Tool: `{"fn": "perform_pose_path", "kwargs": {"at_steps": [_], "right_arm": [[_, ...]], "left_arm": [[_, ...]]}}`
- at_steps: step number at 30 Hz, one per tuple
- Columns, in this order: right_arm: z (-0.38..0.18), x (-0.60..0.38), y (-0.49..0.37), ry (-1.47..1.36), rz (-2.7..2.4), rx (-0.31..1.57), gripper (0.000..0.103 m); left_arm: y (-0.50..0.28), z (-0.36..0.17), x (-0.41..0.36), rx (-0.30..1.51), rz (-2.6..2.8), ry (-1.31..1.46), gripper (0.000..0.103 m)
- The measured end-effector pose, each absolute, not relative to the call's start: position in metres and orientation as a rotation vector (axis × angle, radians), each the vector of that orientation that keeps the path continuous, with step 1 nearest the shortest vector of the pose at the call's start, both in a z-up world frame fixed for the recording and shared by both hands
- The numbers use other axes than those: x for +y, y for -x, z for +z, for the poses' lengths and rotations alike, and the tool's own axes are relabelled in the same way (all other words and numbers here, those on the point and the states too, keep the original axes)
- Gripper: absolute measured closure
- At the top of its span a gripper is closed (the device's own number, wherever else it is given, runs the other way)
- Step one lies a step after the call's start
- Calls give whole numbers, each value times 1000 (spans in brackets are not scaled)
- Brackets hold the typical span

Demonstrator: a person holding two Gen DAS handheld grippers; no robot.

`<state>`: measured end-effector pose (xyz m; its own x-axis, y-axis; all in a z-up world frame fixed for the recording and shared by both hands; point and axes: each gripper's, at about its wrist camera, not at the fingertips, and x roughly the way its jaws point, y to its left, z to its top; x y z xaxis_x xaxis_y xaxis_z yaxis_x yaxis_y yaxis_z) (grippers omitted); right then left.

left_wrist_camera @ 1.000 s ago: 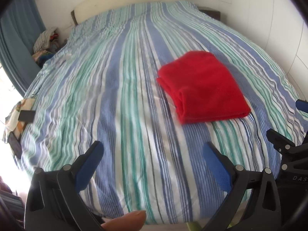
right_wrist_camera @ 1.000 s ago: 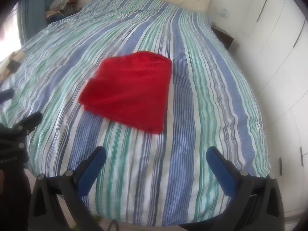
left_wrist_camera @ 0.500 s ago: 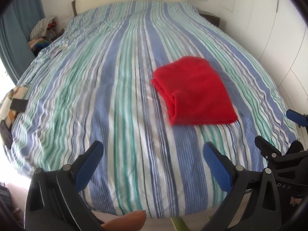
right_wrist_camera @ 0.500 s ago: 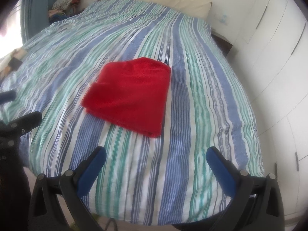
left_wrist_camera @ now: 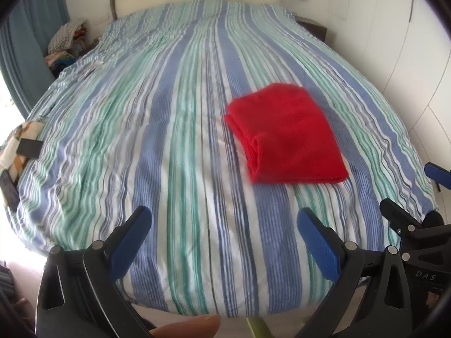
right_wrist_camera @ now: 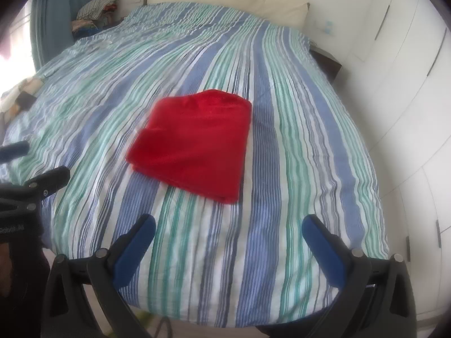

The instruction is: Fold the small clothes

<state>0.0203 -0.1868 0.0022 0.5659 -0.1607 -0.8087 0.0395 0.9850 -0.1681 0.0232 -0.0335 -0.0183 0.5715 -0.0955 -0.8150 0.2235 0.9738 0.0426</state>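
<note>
Left gripper (left_wrist_camera: 222, 226): I held it with its jaws spread wide and nothing between them, near the foot of the bed, well short of the cloth.
Right gripper (right_wrist_camera: 228, 232): also gaping and empty, just beside my left one, likewise short of the cloth.
Cloth (right_wrist_camera: 194, 143): a red piece lying flat on the bed, already doubled into a neat rectangle, towards the foot half and a little right of the bed's middle line. Its layered, rolled edge (left_wrist_camera: 255, 152) faced the bed's left side; the far end looked rounded.
Bed (left_wrist_camera: 157, 129): striped cover in blue, green and white, smooth around the cloth, with a pale headboard at the far end.
Step in hand: I judged the fold done, or one fold short, with both grippers clear of it.
How to do it well: if I folded again, I would come in low at the two near corners, pinch all layers together rather than only the top one, and carry them straight over to the far edge so the corners met.
Risk: catching the cover along with the cloth would drag the rectangle askew.
Elsewhere: a heap of clothes (left_wrist_camera: 66, 35) lay beside the bed's head, left side, away from the work.
</note>
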Motion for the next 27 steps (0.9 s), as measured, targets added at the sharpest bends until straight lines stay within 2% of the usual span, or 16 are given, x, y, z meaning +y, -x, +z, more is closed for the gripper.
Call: {"fn": "perform_pose_path", "kwargs": {"at_steps": [8, 27], "right_arm": [[7, -185, -17, 138, -117, 953, 1], [5, -191, -17, 104, -124, 968, 1]], "left_arm": [[-18, -7, -40, 904, -192, -185, 0], [-18, -7, -42, 930, -176, -179, 0]]}}
